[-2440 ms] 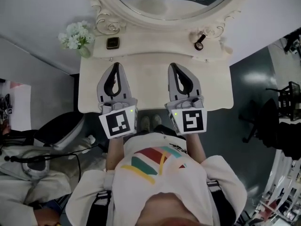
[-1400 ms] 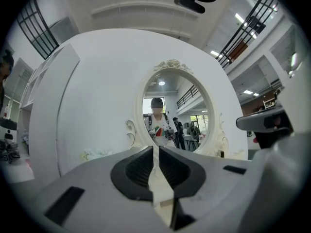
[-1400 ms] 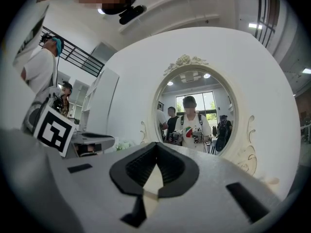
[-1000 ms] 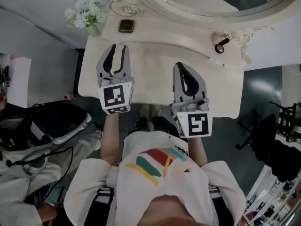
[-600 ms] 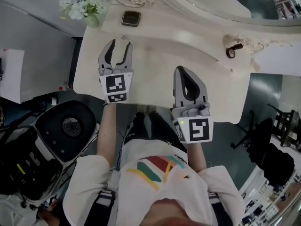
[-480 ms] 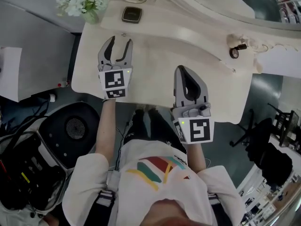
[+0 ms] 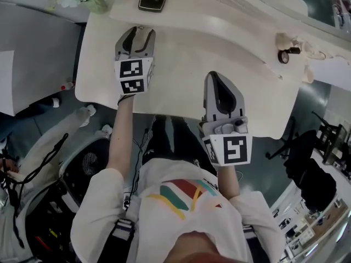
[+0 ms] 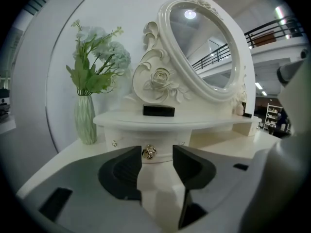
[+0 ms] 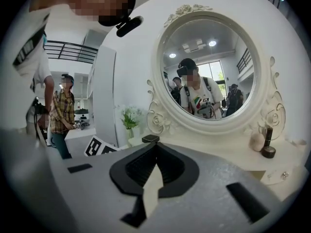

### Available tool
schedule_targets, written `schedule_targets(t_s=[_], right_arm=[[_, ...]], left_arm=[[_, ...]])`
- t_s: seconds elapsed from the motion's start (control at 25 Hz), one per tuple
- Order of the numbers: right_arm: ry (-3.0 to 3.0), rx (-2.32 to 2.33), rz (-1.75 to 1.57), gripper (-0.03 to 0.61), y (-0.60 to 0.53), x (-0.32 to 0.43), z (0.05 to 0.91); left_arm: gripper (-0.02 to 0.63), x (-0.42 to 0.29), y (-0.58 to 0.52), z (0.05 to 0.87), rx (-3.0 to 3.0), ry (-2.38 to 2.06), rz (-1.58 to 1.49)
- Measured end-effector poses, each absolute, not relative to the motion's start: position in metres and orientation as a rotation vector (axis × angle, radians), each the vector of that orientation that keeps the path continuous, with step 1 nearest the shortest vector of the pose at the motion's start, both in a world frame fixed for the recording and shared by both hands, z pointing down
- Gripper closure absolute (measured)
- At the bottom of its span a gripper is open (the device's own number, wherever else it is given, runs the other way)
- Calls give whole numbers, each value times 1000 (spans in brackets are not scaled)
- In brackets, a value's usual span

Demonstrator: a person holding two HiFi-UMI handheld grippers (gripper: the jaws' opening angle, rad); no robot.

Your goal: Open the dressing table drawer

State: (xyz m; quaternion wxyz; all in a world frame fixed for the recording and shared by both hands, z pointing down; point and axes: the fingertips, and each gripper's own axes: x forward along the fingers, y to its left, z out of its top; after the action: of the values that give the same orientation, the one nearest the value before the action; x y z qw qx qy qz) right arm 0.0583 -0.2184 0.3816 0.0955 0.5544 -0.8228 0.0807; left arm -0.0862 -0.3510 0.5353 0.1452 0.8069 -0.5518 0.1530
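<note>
Drawer (image 8: pixel 131 142) likely slides light; pinch its small knob (image 8: pixel 148 152), 12 o'clock from left gripper (image 8: pixel 157 154), whose empty jaws have just been opening wide

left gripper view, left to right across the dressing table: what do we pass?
green vase of flowers → gold drawer knob → oval mirror. The black box sits over the knob's column, so it is left out of the order.

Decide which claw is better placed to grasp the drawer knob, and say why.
The left claw: it has just been opening, nothing between its jaws yet, and the knob sits straight ahead in their gap. The right claw is shut, facing the mirror.
</note>
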Motion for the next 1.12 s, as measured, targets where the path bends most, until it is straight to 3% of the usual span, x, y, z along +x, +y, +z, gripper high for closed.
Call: schedule_targets(t_s=[0.16, 0.4, 1.12], right_arm=[[-2446, 1631, 250, 578, -221, 53, 387], [-2446, 1627, 267, 578, -222, 51, 393], [-2437, 1620, 266, 578, -221, 51, 395]], left_arm=[[431, -89, -358, 540, 2311, -1608, 442], [515, -97, -361, 543, 2267, -1650, 453], [523, -101, -362, 544, 2306, -1676, 514]])
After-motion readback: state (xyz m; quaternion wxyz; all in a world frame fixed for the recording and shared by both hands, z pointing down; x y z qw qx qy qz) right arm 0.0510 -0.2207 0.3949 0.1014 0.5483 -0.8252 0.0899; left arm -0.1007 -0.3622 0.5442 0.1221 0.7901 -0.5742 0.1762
